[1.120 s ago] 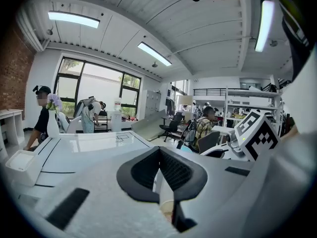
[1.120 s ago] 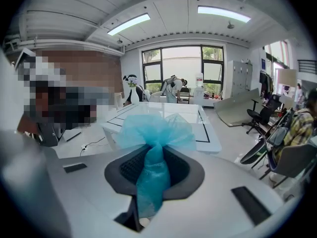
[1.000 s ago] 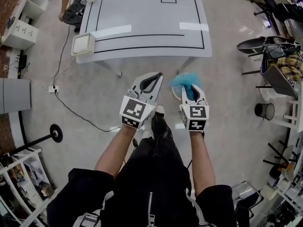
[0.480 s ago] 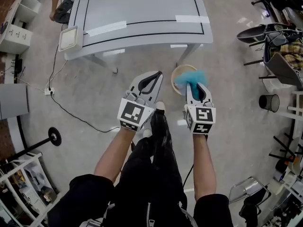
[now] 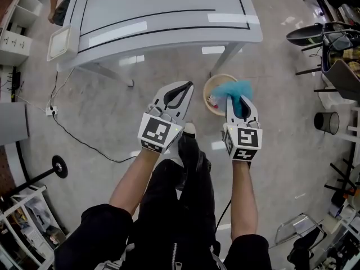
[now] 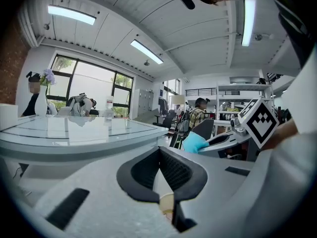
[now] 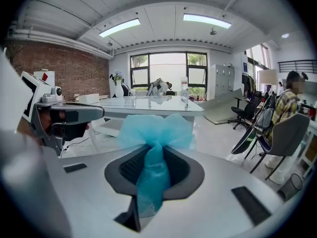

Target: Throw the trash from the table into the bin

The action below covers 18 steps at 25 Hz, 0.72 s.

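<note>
My right gripper (image 5: 238, 98) is shut on a crumpled piece of light blue mesh trash (image 5: 233, 88), which puffs out past the jaw tips (image 7: 154, 128). In the head view the mesh hangs over the right side of a round tan bin (image 5: 207, 97) on the floor by the table leg. My left gripper (image 5: 187, 85) is to the left of the bin, jaws shut with nothing held (image 6: 159, 151). The white table (image 5: 169, 10) with black lines lies beyond both grippers.
A small pinkish item (image 5: 212, 100) lies inside the bin. A black mesh wastebasket (image 5: 325, 122) and chairs (image 5: 329, 35) stand at the right. A cable (image 5: 84, 142) and a round stand base (image 5: 58, 166) are on the floor at the left. The person's legs (image 5: 188, 173) are below.
Both grippers have come lower. The bin, first hidden behind the right gripper, now shows beneath the blue mesh. Neither gripper's jaws changed.
</note>
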Each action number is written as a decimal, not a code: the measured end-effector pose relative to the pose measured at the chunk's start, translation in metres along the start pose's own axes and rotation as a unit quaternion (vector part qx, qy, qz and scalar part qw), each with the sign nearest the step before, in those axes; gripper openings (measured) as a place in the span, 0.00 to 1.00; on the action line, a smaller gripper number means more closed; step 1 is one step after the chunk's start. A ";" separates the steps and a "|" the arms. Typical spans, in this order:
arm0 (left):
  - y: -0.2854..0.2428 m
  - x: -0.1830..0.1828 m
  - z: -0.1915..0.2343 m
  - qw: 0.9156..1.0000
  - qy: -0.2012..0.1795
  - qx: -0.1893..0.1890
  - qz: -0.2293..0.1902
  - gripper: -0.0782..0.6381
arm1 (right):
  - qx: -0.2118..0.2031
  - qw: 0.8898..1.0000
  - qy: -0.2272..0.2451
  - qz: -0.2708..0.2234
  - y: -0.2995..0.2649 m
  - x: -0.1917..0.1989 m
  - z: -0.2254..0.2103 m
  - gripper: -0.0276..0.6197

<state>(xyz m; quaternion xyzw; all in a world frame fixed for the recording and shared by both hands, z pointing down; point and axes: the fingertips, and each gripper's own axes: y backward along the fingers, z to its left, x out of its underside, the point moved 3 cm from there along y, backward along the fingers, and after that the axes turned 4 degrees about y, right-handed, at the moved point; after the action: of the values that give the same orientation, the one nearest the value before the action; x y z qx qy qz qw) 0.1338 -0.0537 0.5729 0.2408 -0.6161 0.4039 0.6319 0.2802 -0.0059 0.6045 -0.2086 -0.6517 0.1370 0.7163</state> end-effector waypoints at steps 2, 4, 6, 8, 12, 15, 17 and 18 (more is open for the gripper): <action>-0.007 0.016 0.005 1.000 -0.002 0.000 0.001 0.12 | 0.003 1.000 0.000 0.002 -0.012 0.017 -0.005 0.14; -0.015 0.032 0.012 1.000 -0.008 0.001 0.004 0.12 | 0.005 1.000 -0.001 0.003 -0.026 0.032 -0.010 0.14; -0.022 0.046 0.017 1.000 -0.010 0.002 0.007 0.12 | 0.008 1.000 -0.005 0.001 -0.038 0.045 -0.013 0.14; -0.026 0.058 0.021 1.000 -0.006 0.000 0.006 0.12 | 0.010 1.000 -0.009 -0.001 -0.048 0.058 -0.014 0.14; -0.034 0.079 0.036 1.000 -0.017 -0.004 -0.004 0.12 | 0.009 1.000 -0.004 -0.009 -0.070 0.077 -0.012 0.14; -0.046 0.100 0.043 1.000 -0.019 -0.004 -0.015 0.12 | 0.012 1.000 0.001 -0.019 -0.087 0.094 -0.015 0.14; -0.054 0.118 0.045 1.000 -0.020 -0.002 -0.022 0.12 | 0.017 1.000 0.006 -0.025 -0.098 0.106 -0.019 0.14; -0.057 0.127 0.047 0.999 -0.021 -0.001 -0.025 0.12 | 0.019 0.999 0.008 -0.027 -0.103 0.113 -0.020 0.14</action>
<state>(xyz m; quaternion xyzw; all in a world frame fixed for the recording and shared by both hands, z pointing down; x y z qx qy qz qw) 0.1415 -0.0955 0.7136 0.2639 -0.6235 0.3821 0.6290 0.3053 -0.0458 0.7515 -0.1784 -0.6486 0.1279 0.7288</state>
